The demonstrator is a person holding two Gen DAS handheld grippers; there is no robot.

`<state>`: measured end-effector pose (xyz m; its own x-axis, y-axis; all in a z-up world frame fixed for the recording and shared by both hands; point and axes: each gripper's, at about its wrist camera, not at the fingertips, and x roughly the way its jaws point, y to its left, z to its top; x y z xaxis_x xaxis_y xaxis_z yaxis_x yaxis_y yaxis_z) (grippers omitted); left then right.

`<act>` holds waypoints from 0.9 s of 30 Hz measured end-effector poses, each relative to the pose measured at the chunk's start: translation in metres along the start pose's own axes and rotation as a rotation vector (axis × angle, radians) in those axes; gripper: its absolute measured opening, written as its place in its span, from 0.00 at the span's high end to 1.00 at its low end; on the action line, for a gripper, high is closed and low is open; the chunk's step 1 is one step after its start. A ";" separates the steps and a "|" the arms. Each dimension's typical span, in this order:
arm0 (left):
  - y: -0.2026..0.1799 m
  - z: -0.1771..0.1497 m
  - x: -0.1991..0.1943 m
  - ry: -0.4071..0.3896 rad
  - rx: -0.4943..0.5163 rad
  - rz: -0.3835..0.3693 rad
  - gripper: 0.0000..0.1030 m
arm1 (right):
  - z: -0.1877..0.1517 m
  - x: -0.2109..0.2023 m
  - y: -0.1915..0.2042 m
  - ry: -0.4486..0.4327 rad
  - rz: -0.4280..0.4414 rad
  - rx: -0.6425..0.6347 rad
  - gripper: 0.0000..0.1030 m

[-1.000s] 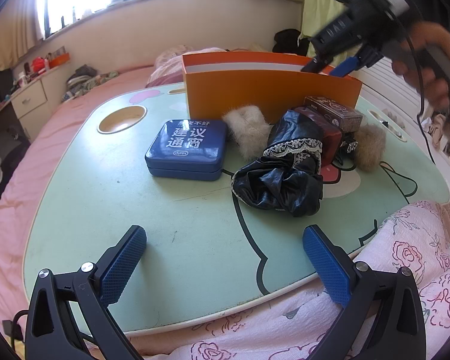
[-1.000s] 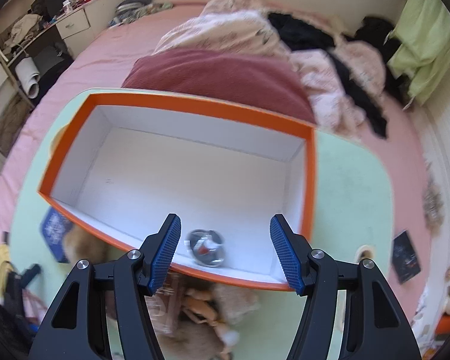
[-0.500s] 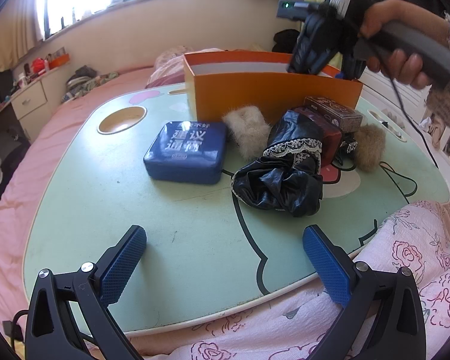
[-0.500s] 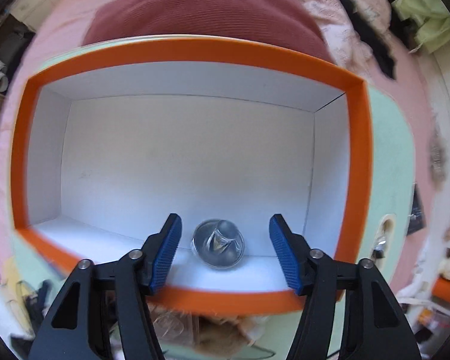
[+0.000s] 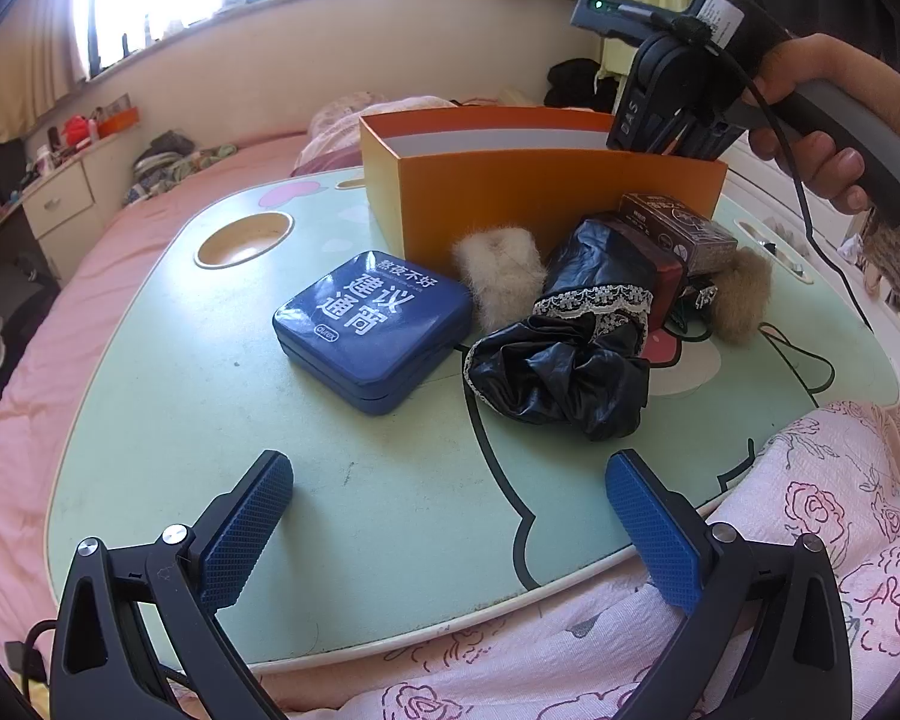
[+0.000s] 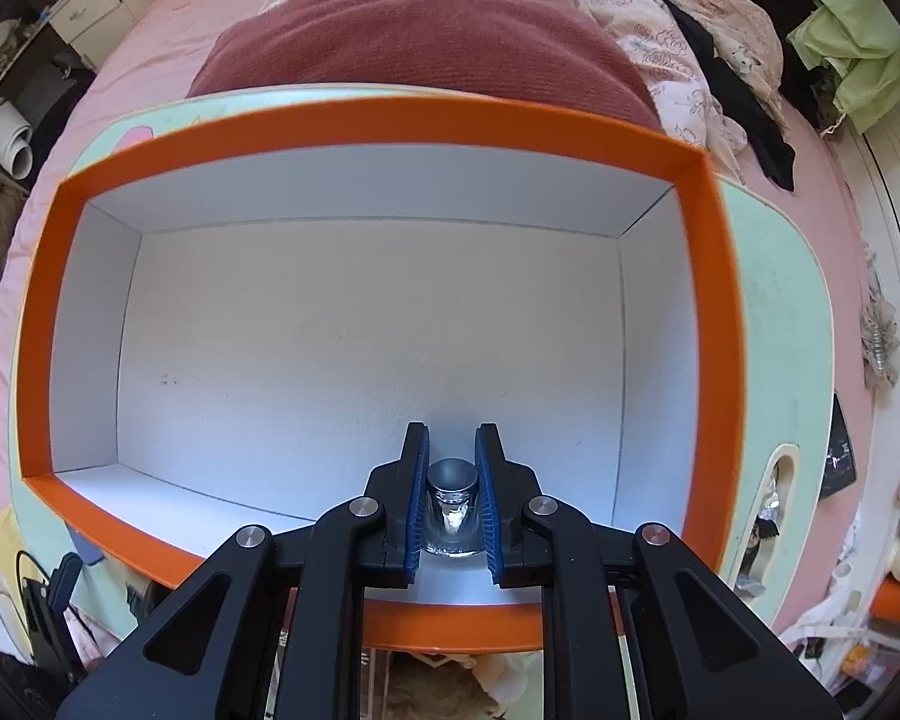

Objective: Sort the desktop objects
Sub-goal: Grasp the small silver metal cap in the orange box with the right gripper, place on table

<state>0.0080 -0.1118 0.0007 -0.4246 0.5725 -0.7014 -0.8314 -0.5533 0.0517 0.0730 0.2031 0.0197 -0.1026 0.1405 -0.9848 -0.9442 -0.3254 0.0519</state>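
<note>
my right gripper has snapped closed around the small glass bottle standing by the near wall inside the orange box, so it seems i'm repositioning it, while my left gripper waits open, empty.

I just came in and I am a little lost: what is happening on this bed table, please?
A person is sorting small things on a green lap table into an orange box. The right claw reaches down inside the box and is shut on a small glass bottle with a dark cap. The left claw hovers open over the table's near edge, holding nothing. A blue tin, a black lace-trimmed bundle and some furry items are outside the box.
</note>
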 end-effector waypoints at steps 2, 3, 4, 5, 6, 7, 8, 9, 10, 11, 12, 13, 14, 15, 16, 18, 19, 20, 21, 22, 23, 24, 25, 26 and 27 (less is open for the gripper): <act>0.000 0.000 0.000 0.000 -0.001 0.000 0.00 | 0.001 -0.011 -0.005 -0.029 0.017 0.009 0.84; -0.001 0.000 0.000 0.000 -0.001 0.000 0.00 | 0.001 -0.016 -0.005 -0.040 0.025 0.010 0.84; 0.000 0.000 0.000 0.000 -0.001 0.001 0.00 | 0.000 -0.023 -0.006 -0.054 0.035 0.010 0.84; 0.000 0.000 0.000 0.000 -0.001 0.001 0.00 | 0.000 -0.030 -0.005 -0.070 0.045 0.012 0.84; 0.000 0.000 0.000 0.000 -0.001 0.001 0.00 | 0.000 -0.039 -0.005 -0.089 0.056 0.014 0.84; -0.001 0.000 0.000 0.000 -0.002 0.001 0.00 | -0.002 -0.045 -0.001 -0.101 0.064 0.015 0.84; 0.000 0.000 0.000 0.000 -0.002 0.001 0.00 | -0.002 -0.058 -0.003 -0.118 0.084 0.015 0.84; -0.001 0.000 0.000 0.000 -0.002 0.002 0.00 | -0.004 -0.068 0.002 -0.131 0.097 0.016 0.84; -0.001 0.001 0.000 0.000 -0.002 0.002 0.00 | -0.008 -0.077 0.003 -0.146 0.105 0.015 0.84; -0.001 0.001 0.000 0.000 -0.002 0.002 0.00 | -0.008 -0.078 0.002 -0.161 0.107 0.014 0.84; -0.001 0.001 0.000 0.000 -0.002 0.002 0.00 | -0.007 -0.080 -0.001 -0.175 0.110 0.013 0.84; -0.001 0.001 0.000 0.000 -0.003 0.002 0.00 | -0.009 -0.088 -0.002 -0.190 0.121 0.013 0.84; -0.001 0.000 0.000 0.000 -0.003 0.002 0.00 | -0.008 -0.089 -0.005 -0.199 0.132 0.011 0.84; -0.001 0.001 0.000 0.000 -0.004 0.003 0.00 | -0.008 -0.092 -0.007 -0.211 0.146 0.010 0.84; -0.001 0.001 0.000 0.000 -0.004 0.003 0.00 | -0.009 -0.093 -0.010 -0.228 0.160 0.008 0.84; -0.001 0.000 -0.001 0.000 -0.005 0.003 0.00 | -0.029 -0.101 -0.005 -0.285 0.178 -0.008 0.84; -0.001 0.000 -0.001 0.000 -0.005 0.004 0.00 | -0.036 -0.097 -0.006 -0.306 0.198 -0.022 0.84; -0.001 0.000 -0.001 0.000 -0.005 0.004 0.00 | -0.052 -0.090 0.001 -0.325 0.217 -0.050 0.84; -0.001 0.000 -0.001 0.000 -0.006 0.004 0.00 | -0.059 -0.083 0.001 -0.333 0.223 -0.063 0.84; -0.001 0.000 -0.001 0.000 -0.006 0.004 0.00 | -0.071 -0.070 0.006 -0.337 0.222 -0.074 0.84; -0.001 0.000 -0.001 0.000 -0.006 0.005 0.00 | -0.076 -0.060 0.006 -0.335 0.225 -0.073 0.84; -0.001 0.000 -0.001 0.000 -0.006 0.005 0.00 | -0.081 -0.052 0.006 -0.333 0.228 -0.066 0.83; -0.001 0.000 -0.001 0.000 -0.007 0.005 0.00 | -0.083 -0.042 0.003 -0.338 0.222 -0.055 0.83; -0.001 0.000 -0.001 0.000 -0.007 0.005 0.00 | -0.086 -0.035 0.000 -0.357 0.201 -0.051 0.83; -0.001 0.000 -0.001 0.000 -0.007 0.005 0.00 | -0.088 -0.031 -0.002 -0.380 0.185 -0.056 0.83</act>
<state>0.0088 -0.1120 0.0011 -0.4290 0.5697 -0.7010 -0.8265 -0.5607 0.0501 0.1052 0.1170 0.0358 -0.3870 0.4057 -0.8280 -0.8813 -0.4267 0.2028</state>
